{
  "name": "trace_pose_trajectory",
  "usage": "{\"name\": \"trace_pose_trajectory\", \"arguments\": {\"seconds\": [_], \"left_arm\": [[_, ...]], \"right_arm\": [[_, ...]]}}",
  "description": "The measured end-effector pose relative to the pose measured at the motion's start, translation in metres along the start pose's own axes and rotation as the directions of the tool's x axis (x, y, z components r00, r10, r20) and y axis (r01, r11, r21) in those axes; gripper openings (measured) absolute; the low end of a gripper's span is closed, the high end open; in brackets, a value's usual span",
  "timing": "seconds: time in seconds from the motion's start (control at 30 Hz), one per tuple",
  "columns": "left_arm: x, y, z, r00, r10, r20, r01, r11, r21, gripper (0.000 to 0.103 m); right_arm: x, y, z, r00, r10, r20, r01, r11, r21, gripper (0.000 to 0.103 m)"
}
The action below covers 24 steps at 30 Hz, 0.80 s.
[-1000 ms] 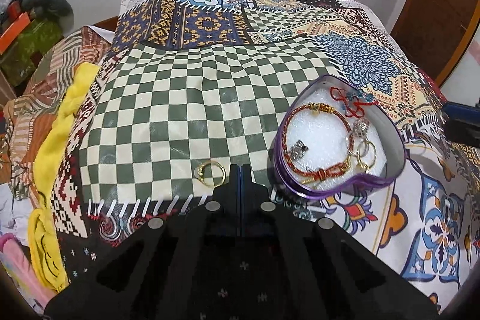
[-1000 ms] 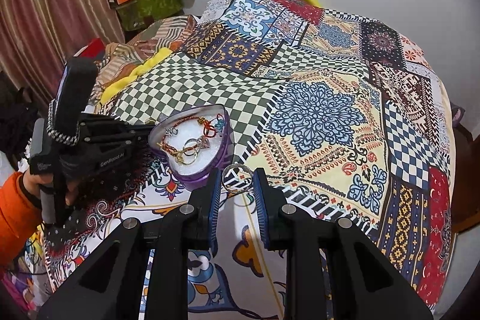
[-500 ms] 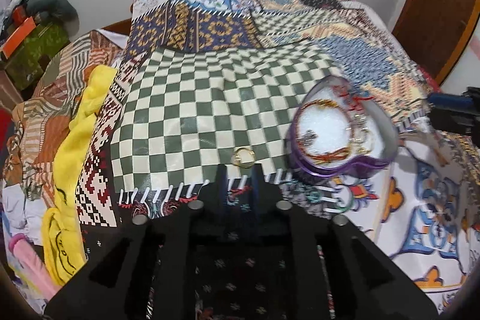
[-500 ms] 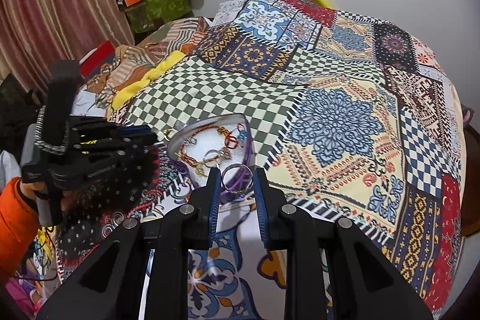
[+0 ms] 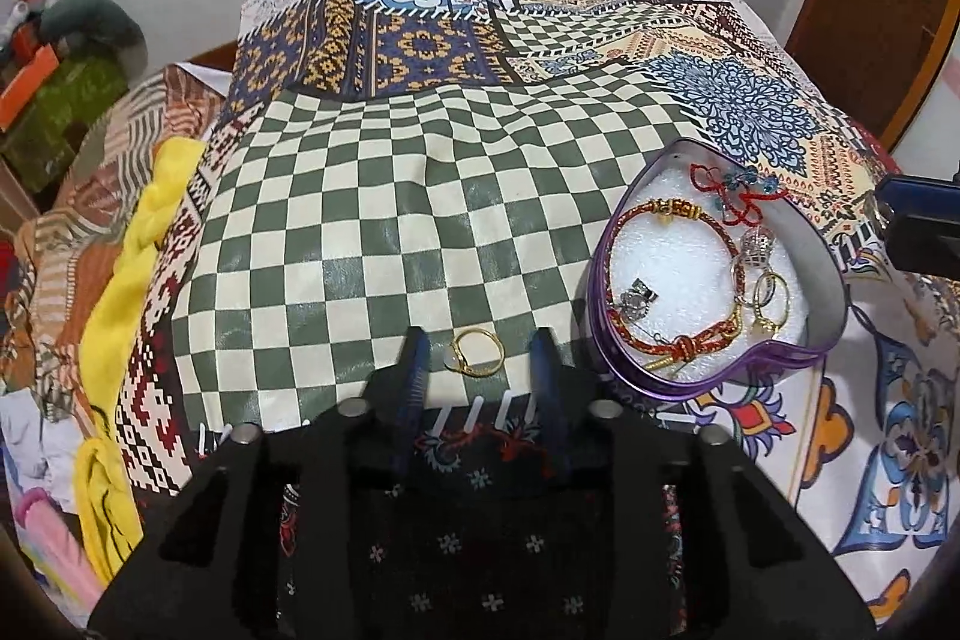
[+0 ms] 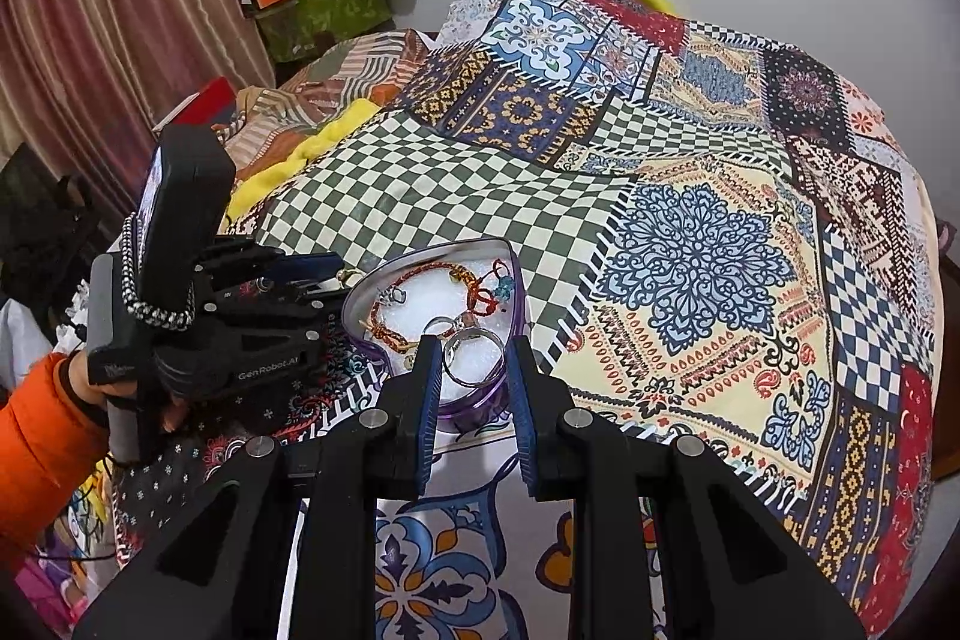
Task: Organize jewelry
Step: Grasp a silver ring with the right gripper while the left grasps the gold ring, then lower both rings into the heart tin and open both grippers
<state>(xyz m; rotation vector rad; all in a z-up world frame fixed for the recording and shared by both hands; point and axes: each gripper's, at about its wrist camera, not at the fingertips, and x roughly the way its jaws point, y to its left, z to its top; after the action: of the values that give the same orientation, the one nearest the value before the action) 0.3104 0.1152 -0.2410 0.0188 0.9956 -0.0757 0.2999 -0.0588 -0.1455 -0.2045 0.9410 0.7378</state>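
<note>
Gold ring lined up between my left claw's tips

The small gold ring with a pale stone [image 5: 475, 352] lies flat on the bed's green-checked patchwork cover [image 5: 372, 220], lower centre of frame, between my left claw [image 5: 478, 361] fingers, whose jaws are opening with no pad touching it. My right claw [image 6: 474, 358] pinches a silver ring [image 6: 473, 343] above the purple heart-shaped tin [image 6: 516, 280].

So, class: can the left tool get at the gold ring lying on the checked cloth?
Probably yes. The gold ring lies flat on the checked cloth between the opening jaws of the left tool, untouched, with nothing over it.
</note>
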Motion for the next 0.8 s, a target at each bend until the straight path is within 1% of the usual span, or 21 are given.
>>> {"name": "trace_pose_trajectory", "arguments": {"seconds": [0.03,0.2,0.37,0.47,0.6,0.7,0.8], "left_arm": [[0.001,0.0,0.0,1.0,0.008,0.002,-0.008,1.0,0.002,0.019],[-0.003,0.001,-0.003,1.0,0.02,0.017,-0.02,1.0,0.001,0.018],[-0.019,0.003,-0.008,0.999,0.02,0.037,-0.019,1.0,-0.019,0.018],[-0.035,0.002,-0.006,0.997,-0.008,0.074,0.01,0.999,-0.032,0.018],[-0.053,-0.009,0.003,0.991,-0.063,0.118,0.066,0.998,-0.02,0.018],[-0.057,-0.021,0.01,0.987,-0.096,0.129,0.096,0.995,0.004,0.018],[-0.054,-0.033,0.014,0.986,-0.115,0.124,0.113,0.993,0.026,0.018]], "right_arm": [[0.0,0.0,0.0,1.0,0.001,-0.001,-0.001,1.0,0.001,0.02],[0.001,0.0,-0.002,1.0,0.002,-0.004,-0.002,1.0,0.007,0.02],[0.003,-0.001,0.0,1.0,0.009,-0.005,-0.009,1.0,0.006,0.02],[0.006,0.001,0.001,1.0,0.007,-0.007,-0.007,1.0,-0.001,0.02],[0.012,0.004,0.002,1.0,0.008,-0.015,-0.008,1.0,-0.007,0.02],[0.016,0.005,0.004,1.0,0.005,-0.022,-0.006,1.0,-0.011,0.02],[0.019,0.005,0.005,1.0,0.0,-0.027,0.0,1.0,-0.012,0.02]]}}
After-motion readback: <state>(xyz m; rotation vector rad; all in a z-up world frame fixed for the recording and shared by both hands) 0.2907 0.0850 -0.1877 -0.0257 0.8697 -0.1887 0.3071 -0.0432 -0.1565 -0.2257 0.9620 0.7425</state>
